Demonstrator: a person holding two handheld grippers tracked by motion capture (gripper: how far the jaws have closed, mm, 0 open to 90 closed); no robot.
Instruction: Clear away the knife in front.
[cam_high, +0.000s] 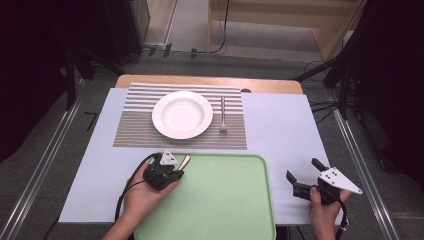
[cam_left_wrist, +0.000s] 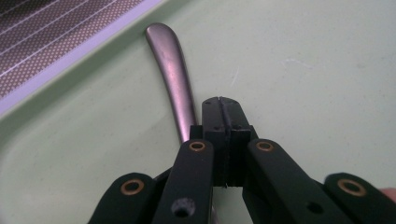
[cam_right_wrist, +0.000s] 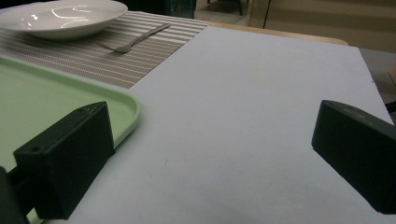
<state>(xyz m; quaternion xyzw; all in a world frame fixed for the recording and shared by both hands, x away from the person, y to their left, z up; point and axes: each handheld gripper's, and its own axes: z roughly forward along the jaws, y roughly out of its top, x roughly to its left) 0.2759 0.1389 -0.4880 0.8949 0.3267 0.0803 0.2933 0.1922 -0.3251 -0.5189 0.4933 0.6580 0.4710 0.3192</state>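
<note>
So, left gripper (cam_left_wrist: 219, 105) pinched together beside, maybe on, a dull metal utensil handle (cam_left_wrist: 173, 70) in the pale green plastic tray's (cam_high: 225, 200) top-left corner, handle running away toward the striped placemat (cam_high: 140, 132), right gripper (cam_right_wrist: 210, 158) wide apart, idle.

1. Left hand (cam_high: 150, 197): enters from the bottom edge, forearm angled up and to the right, fingers wrapped around the gripper body.
2. Left gripper (cam_high: 176, 169): jaws pressed together, pointing forward and slightly right. In the left gripper view, the two pads (cam_left_wrist: 223, 119) meet with no gap. A grey three-cornered plate sits on top; a black cable loops back toward the wrist.
3. Right hand (cam_high: 324, 205): enters at lower right, gripping from below.
4. Right gripper (cam_high: 302, 171): jaws spread wide apart, nothing between them.
</note>
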